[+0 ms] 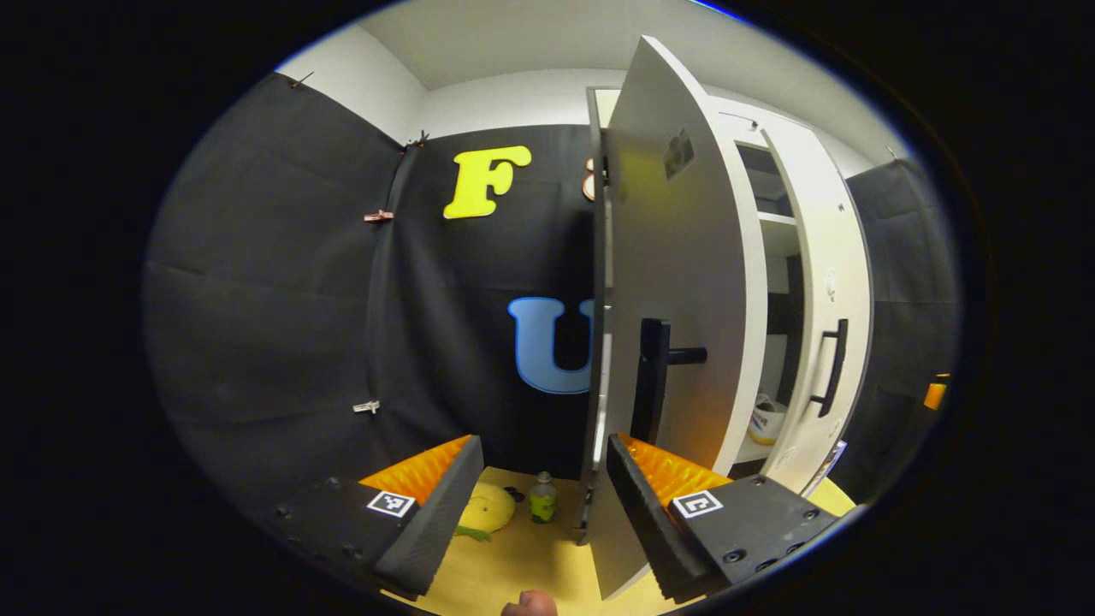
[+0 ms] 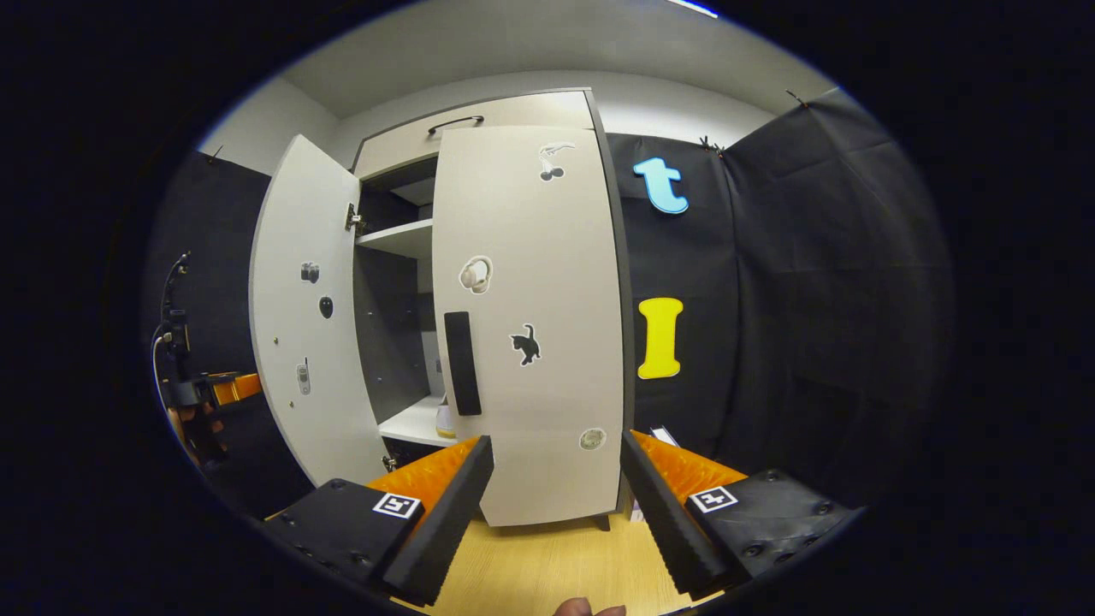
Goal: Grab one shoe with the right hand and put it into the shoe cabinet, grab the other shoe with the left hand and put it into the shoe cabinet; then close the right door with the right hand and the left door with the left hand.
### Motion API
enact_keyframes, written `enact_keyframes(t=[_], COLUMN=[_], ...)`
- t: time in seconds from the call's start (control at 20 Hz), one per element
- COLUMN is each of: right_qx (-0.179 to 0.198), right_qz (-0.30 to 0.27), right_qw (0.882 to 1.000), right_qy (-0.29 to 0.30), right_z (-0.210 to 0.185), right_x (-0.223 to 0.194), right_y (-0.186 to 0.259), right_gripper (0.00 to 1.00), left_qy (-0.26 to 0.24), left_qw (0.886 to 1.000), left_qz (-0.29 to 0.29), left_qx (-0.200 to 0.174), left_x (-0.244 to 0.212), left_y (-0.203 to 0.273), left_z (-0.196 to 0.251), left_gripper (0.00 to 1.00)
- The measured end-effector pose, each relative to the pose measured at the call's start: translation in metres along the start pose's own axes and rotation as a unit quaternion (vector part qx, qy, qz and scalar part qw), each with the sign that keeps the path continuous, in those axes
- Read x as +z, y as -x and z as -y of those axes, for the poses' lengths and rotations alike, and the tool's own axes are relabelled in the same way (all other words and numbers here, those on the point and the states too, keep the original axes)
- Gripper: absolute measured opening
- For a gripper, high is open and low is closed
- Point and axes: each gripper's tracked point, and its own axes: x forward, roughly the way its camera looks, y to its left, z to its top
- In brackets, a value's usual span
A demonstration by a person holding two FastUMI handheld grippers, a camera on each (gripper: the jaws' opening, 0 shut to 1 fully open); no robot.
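The white shoe cabinet point(image 2: 505, 111) stands ahead. Its left door point(image 1: 684, 282) hangs open, nearly edge-on in the left gripper view, with a black handle point(image 1: 652, 376). My left gripper point(image 1: 543, 445) is open, its fingers either side of that door's edge and not touching it. The right door point(image 2: 526, 325) is swung nearly shut, with its black handle point(image 2: 462, 364) facing my open right gripper point(image 2: 556, 441), which holds nothing. A white shoe point(image 1: 767, 419) rests on the lower shelf inside, also seen through the gap as a shoe point(image 2: 445, 419). The left gripper point(image 2: 224, 389) appears far left beside the open left door point(image 2: 308, 325).
On the wooden floor point(image 1: 530, 565) left of the cabinet stand a small green bottle point(image 1: 542, 498) and a yellow object point(image 1: 488, 506). An upper shelf point(image 2: 398, 238) crosses the cabinet's inside. Black cloth walls close in on both sides.
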Motion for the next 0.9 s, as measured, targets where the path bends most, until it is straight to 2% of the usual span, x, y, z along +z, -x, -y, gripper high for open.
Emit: enact_keyframes(t=[0.05, 0.35, 0.4, 0.5, 0.55, 0.9], right_qx=[0.0, 0.001, 0.001, 0.003, 0.004, 0.01], right_qz=[0.0, 0.0, 0.0, -0.001, -0.002, -0.002], right_qw=[1.0, 1.0, 1.0, 1.0, 1.0, 1.0], right_qy=[0.0, -0.002, -0.003, -0.004, -0.003, -0.011], right_z=[0.002, 0.01, 0.009, 0.009, 0.008, 0.0], right_x=[0.0, 0.002, 0.002, 0.002, 0.0, 0.0], right_y=[0.0, 0.005, 0.006, 0.005, 0.006, 0.01], right_gripper=[0.98, 0.98, 0.98, 0.98, 0.98, 0.98], left_qy=[0.001, 0.018, 0.023, 0.026, 0.022, -0.012], left_qw=[1.0, 0.998, 0.998, 0.997, 0.997, 0.995], left_qz=[0.002, 0.0, 0.001, 0.003, 0.004, 0.016], left_qx=[-0.006, -0.054, -0.064, -0.075, -0.079, -0.101], left_x=[-0.001, -0.004, -0.003, -0.001, -0.001, 0.003], left_y=[-0.001, -0.006, -0.005, -0.002, 0.003, 0.03], left_z=[0.009, 0.07, 0.08, 0.095, 0.102, 0.125], left_gripper=[0.94, 0.94, 0.96, 0.93, 0.95, 0.94])
